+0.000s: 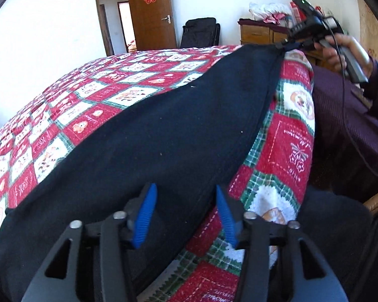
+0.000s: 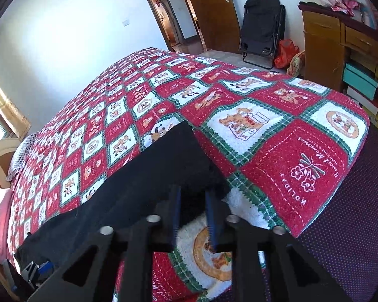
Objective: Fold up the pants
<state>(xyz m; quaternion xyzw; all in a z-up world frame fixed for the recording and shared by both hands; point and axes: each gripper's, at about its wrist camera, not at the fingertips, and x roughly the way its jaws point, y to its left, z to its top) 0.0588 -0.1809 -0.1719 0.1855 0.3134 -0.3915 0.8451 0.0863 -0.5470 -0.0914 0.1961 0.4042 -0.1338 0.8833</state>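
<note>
Dark navy pants [image 1: 148, 136] lie stretched lengthwise along the near edge of a bed covered by a red, white and green patchwork quilt [image 1: 93, 93].

In the left wrist view, the left gripper [image 1: 185, 216] sits low over one end of the pants. Its blue jaws stand apart, with the pants' edge between them, not yet pinched.

The right gripper [image 2: 192, 216], held in a hand [image 1: 345, 50] at the far end, has its jaws nearly together around the corner of the cloth, apparently clamped on it. The left view shows the fabric pulled up to a point there.

This looks like the start of a fold: one end is gripped and the other is about to be. Next, the left jaws likely need to close on the fabric edge, so both ends can be lifted together.
</note>
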